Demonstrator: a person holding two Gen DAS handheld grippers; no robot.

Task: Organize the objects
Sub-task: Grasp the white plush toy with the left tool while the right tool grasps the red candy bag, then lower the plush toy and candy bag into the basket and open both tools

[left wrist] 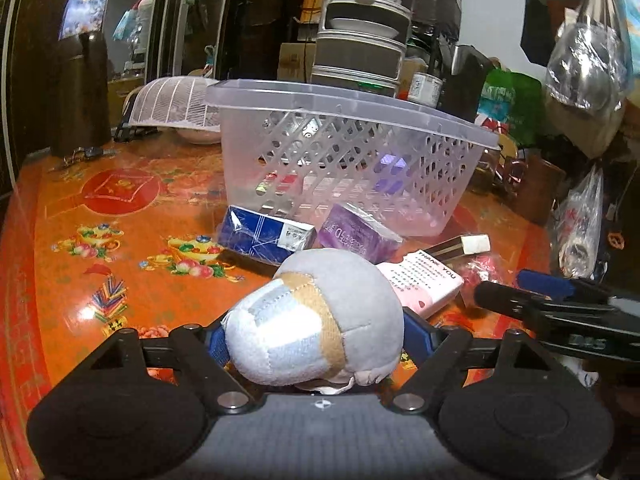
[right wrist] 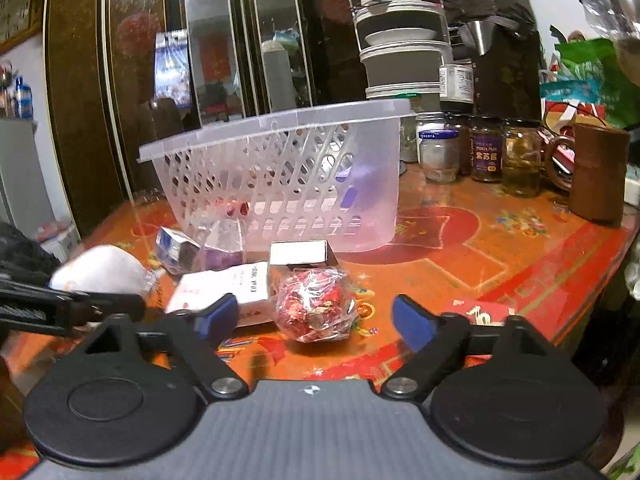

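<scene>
Between the blue pads of the left tongs (left wrist: 316,340) sits a grey plush toy (left wrist: 320,316), patched in white and tan, at the near edge of the table (left wrist: 120,240); the pads lie against its flanks and it bulges above them, so I judge it grasped, though most of each pad is hidden behind the stuffing; it looks light, soft and squashy, so it should take a firm squeeze across its middle without harm and is unlikely to slip, the fabric being grippy.

Just to the right, the right tongs (right wrist: 316,322) stand released, with a crinkled clear bag of red wrapped sweets (right wrist: 314,306) on the table just ahead of the gap, neither pad touching it; this bag looks light but slippery and shapeless, so it is best pinched across its bulk rather than by a loose corner, and gently, since the contents may crush.

Farther off lie a blue carton (left wrist: 264,236), a purple box (left wrist: 356,236) and a pink thank-you card box (left wrist: 420,284), all stiff and easy to clamp by their flat sides; beyond them stands the clear plastic basket (left wrist: 348,120), the likely place for everything.
</scene>
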